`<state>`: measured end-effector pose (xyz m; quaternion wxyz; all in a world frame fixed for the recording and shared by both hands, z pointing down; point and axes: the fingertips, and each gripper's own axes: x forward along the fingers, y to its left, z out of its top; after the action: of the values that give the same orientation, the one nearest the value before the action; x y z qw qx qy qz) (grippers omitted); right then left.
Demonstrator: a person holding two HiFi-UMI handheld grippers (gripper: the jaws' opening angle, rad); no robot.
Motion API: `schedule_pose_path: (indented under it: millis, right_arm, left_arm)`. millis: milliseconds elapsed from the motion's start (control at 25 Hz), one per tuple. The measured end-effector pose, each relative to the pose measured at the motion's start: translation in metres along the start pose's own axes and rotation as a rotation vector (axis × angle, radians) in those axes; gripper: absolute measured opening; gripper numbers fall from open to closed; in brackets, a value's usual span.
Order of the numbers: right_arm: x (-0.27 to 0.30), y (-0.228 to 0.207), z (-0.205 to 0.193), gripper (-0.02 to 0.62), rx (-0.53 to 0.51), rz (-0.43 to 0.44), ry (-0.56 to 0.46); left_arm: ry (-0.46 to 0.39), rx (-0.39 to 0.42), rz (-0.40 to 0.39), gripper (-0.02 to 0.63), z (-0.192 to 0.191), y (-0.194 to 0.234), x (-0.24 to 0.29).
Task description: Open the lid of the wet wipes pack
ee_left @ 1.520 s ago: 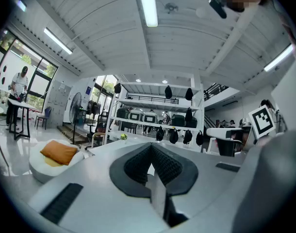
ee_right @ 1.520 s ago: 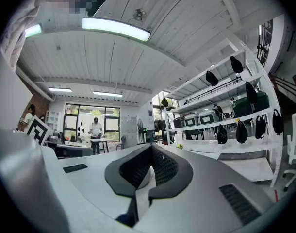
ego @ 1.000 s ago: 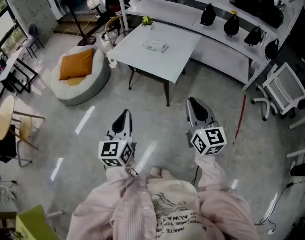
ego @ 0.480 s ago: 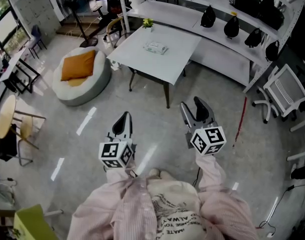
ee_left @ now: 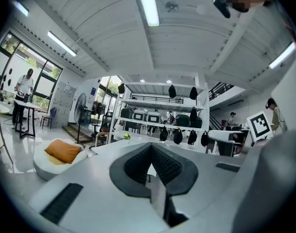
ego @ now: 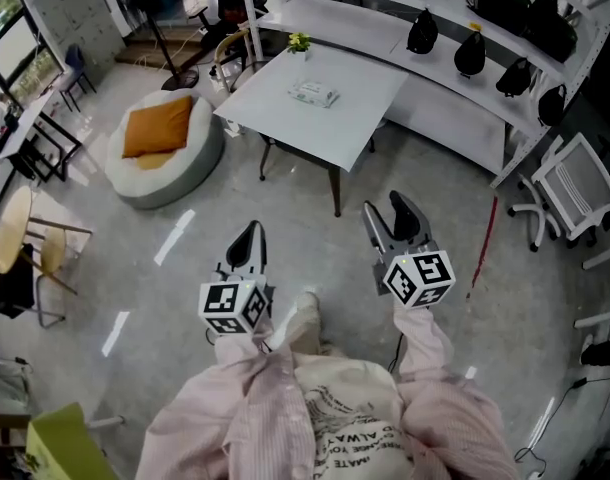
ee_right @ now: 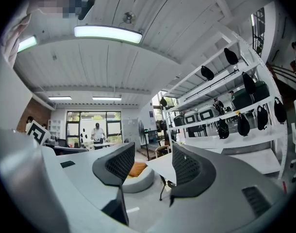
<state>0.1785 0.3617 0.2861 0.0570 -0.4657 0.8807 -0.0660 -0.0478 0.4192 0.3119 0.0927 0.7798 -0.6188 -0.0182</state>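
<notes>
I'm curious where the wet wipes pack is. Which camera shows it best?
The head view: the wet wipes pack lies plainly on the white table. Both gripper views catch that table nearly edge-on, with no pack discernible.

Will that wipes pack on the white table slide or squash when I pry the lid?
The wet wipes pack lies flat and low, so it probably won't tip or roll. Nothing braces it on the smooth white table, so it may slide when pushed. Softness is hard to judge from here.
</notes>
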Motion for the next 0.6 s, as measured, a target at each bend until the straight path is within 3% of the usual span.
schedule_pose_path:
  millis: [600]
  right_arm:
    - [0.158,-0.057,-0.028,0.210,0.023,-0.018,0.050]
  left_arm:
    - [0.034,-0.021,-0.014,-0.002,0.006,0.086,0.151]
